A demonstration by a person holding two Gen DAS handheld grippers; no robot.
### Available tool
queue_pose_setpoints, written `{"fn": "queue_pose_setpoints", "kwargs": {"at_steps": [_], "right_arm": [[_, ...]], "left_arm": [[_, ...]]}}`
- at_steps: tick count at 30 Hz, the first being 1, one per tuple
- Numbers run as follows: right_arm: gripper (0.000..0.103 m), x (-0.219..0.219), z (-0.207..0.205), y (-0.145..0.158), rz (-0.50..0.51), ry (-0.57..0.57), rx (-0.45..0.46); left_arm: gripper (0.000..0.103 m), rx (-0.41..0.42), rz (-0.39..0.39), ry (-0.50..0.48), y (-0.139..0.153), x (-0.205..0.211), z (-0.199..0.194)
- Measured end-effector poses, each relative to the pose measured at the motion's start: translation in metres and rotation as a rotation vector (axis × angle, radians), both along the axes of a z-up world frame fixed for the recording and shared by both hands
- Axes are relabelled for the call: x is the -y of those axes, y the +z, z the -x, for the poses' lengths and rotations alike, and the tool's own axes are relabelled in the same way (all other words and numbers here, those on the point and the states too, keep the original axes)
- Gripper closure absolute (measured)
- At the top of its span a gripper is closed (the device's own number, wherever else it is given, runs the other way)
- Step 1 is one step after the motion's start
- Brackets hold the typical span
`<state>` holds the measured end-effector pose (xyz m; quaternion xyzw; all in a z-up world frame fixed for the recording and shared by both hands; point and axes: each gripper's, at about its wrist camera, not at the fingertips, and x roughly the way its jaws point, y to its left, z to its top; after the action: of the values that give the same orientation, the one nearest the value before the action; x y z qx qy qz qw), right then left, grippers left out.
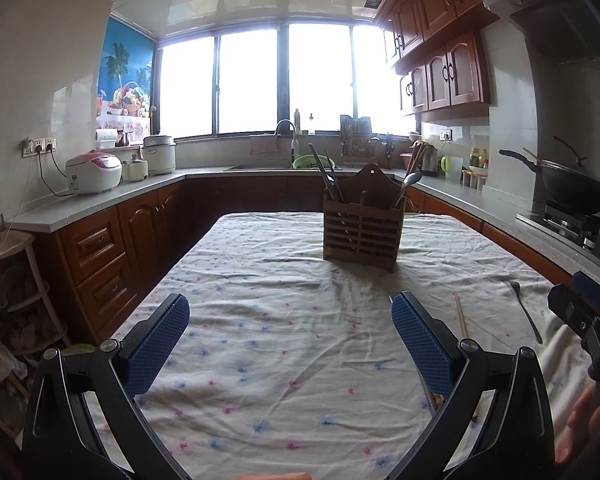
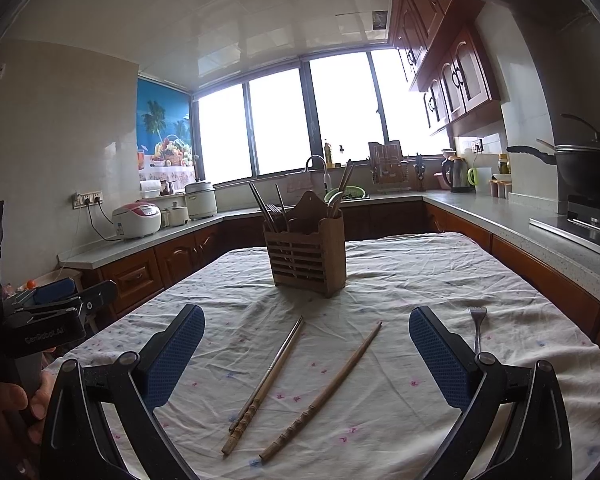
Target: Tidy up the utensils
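Hovering above the cloth-covered surface (image 2: 440, 272), both sets of tongs spread wide, nothing between them: left tongs (image 1: 291, 344), right tongs (image 2: 306, 354). Wooden utensil holder (image 2: 306, 252) upright mid-surface, far side; chopsticks and a spoon (image 1: 410, 184) stand in it. Loose items lie on the cloth nearer the right tongs: a pair of chopsticks (image 2: 266, 384) side by side, a single chopstick (image 2: 324, 390) angled just right of them, a fork (image 2: 477, 326) well right, beside the right finger.
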<state>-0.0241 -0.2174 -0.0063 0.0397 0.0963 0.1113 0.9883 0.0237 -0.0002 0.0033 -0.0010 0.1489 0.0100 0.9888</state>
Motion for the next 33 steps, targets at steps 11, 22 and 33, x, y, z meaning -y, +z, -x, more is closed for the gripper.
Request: {"fn": "queue_pose_setpoints", "kwargs": {"at_steps": [11, 22, 33], "right_arm": [[0.0, -0.002, 0.004, 0.006, 0.001, -0.003, 0.007], [0.0, -0.005, 0.006, 0.011, 0.0, 0.002, 0.014], [0.0, -0.008, 0.007, 0.015, 0.003, 0.007, 0.026]], "left_arm": [[0.0, -0.001, -0.004, -0.008, 0.002, 0.002, 0.002], [0.0, -0.004, -0.006, -0.02, 0.003, 0.001, 0.001], [0.0, -0.003, -0.007, -0.024, 0.004, 0.001, 0.001]]}}
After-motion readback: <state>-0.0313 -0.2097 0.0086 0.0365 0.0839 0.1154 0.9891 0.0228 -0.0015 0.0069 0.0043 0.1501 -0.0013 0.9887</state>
